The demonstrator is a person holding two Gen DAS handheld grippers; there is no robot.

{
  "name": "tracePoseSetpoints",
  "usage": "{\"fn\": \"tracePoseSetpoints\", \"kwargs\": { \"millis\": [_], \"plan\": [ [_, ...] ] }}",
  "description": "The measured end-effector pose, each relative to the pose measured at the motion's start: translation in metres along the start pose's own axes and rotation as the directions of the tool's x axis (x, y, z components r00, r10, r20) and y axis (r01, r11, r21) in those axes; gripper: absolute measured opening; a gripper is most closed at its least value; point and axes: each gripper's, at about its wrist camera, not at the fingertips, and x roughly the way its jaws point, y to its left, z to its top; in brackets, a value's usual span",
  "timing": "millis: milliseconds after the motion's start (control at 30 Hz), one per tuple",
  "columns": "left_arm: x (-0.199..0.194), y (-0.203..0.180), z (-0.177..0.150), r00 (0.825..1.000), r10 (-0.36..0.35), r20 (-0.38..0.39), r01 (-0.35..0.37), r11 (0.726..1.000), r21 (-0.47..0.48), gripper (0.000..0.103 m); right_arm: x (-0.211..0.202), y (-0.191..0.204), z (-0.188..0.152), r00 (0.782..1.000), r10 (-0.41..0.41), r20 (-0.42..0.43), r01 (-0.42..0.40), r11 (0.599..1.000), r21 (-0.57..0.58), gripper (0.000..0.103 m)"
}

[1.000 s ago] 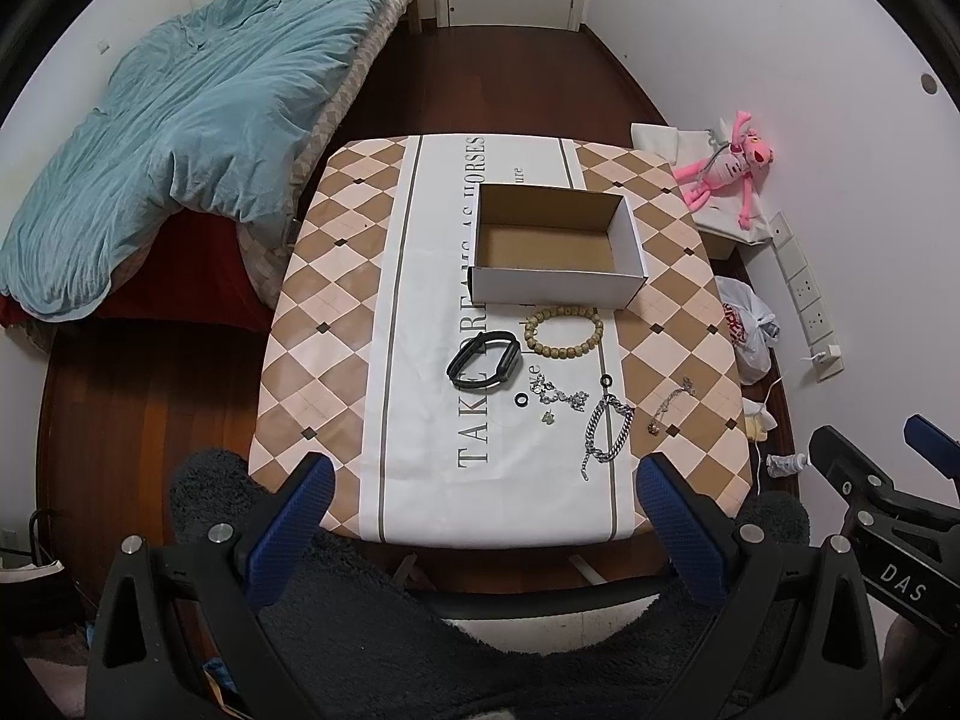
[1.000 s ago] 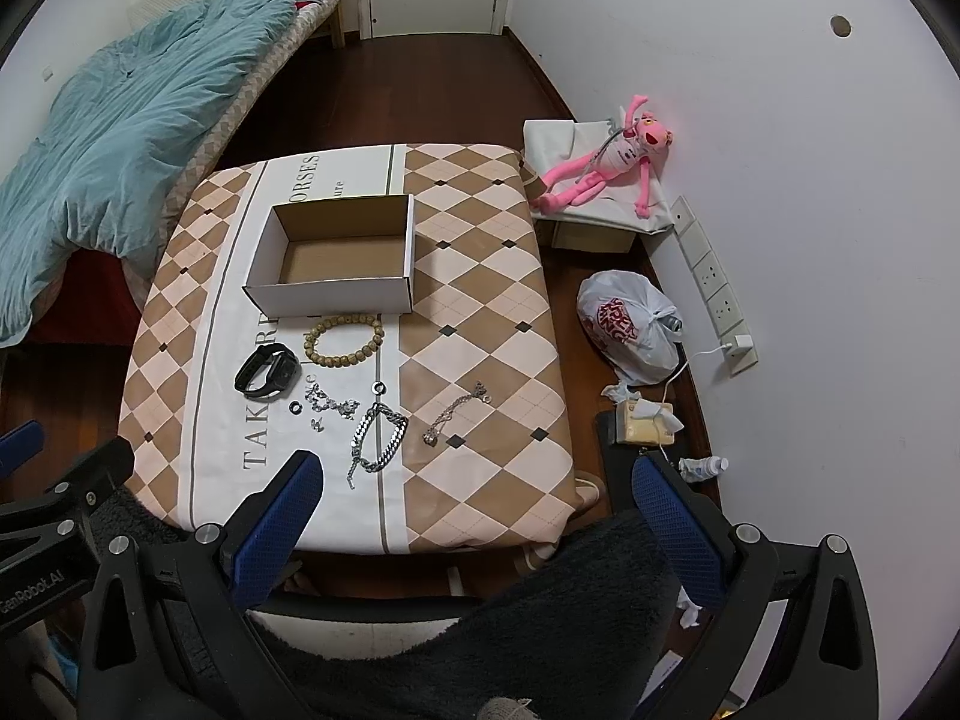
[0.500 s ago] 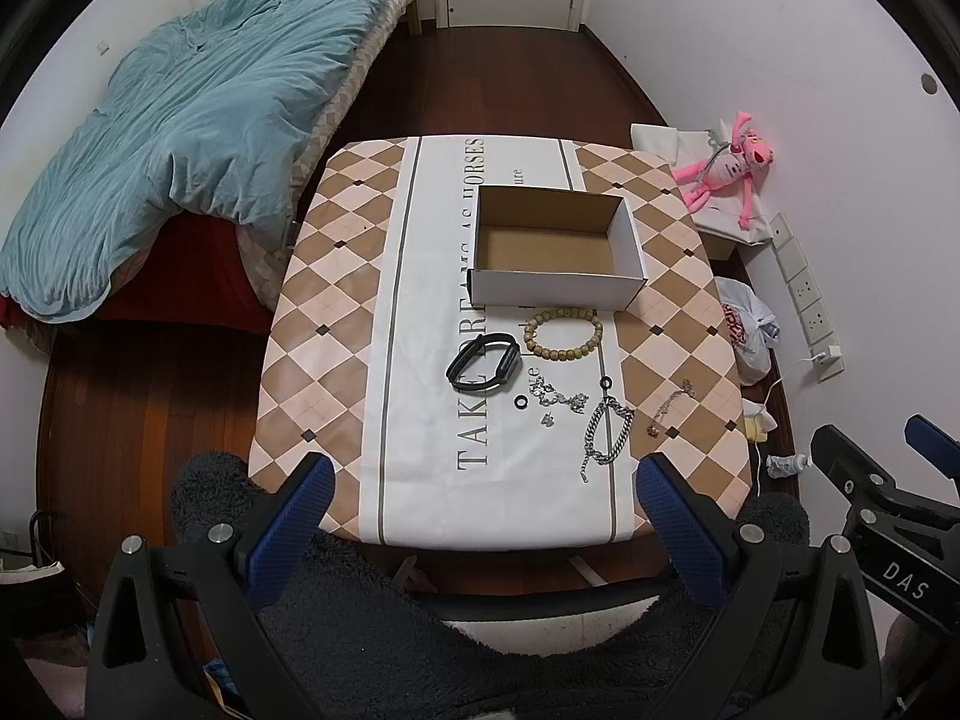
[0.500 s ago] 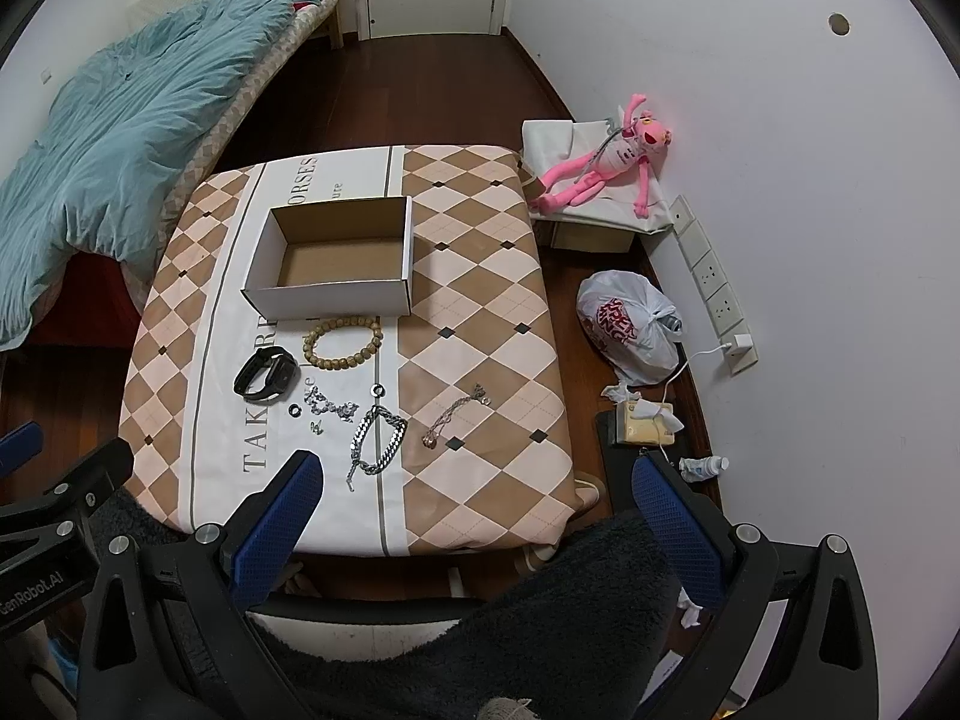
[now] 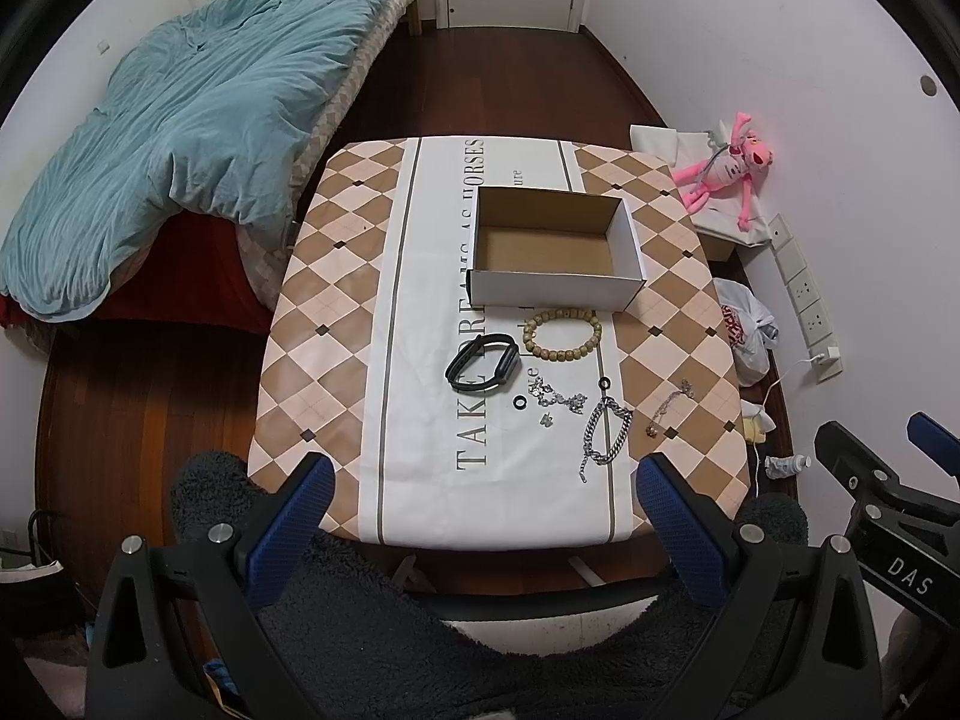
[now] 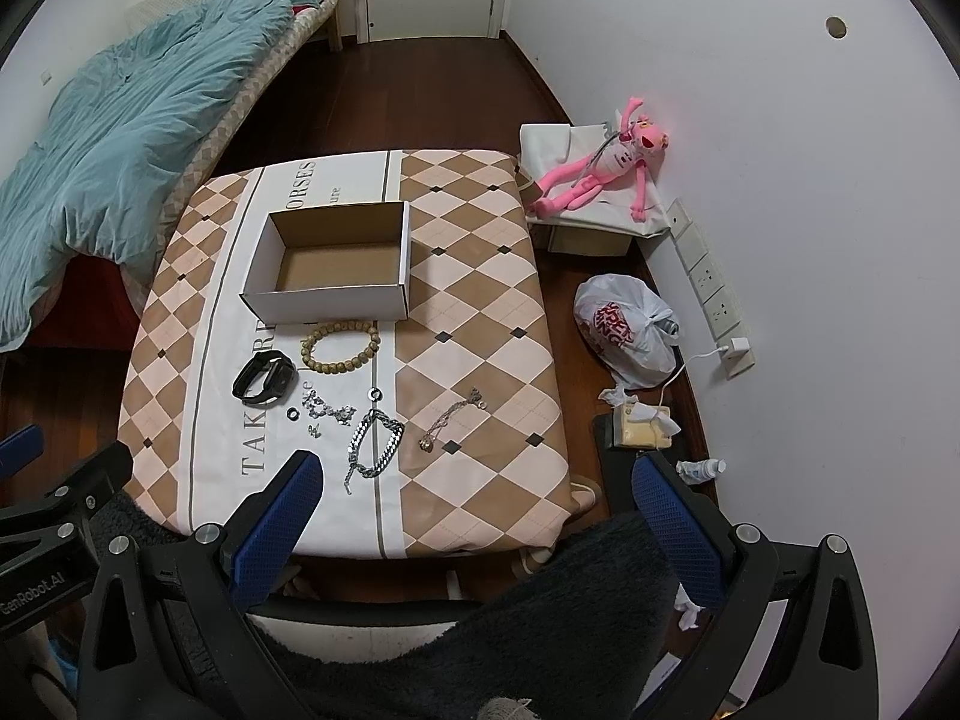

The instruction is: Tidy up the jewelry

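Both the left hand-held gripper (image 5: pixel 480 498) and right hand-held gripper (image 6: pixel 477 495) hung spread wide, empty, above the counter (image 5: pixel 336 324). The beaded bracelet (image 5: pixel 562 335), black wristband (image 5: pixel 483 367) and silver chain (image 5: pixel 605 433) lay just before the open cardboard box (image 5: pixel 555 290).

The left gripper (image 5: pixel 480 498) hangs in the air with its two blue-padded fingers (image 5: pixel 288 525) spread wide apart and nothing between them. The right gripper (image 6: pixel 474 501) is held level beside it, its blue fingers (image 6: pixel 675 516) parted just as wide and also holding nothing. Each one shows at the edge of the other's view, side by side and apart.
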Motion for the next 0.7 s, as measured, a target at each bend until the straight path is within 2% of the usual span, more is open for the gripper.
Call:
{"fn": "tracePoseSetpoints", "kwargs": {
  "millis": [700],
  "plan": [
    [-0.0006,0.0002,-0.0001,1.0,-0.002,-0.001,0.002,1.0,0.0,0.103,-0.0005,0.0023,-0.0035,1.0,-0.001,0.002,0.001,1.0,0.002,0.103]
  ]
}}
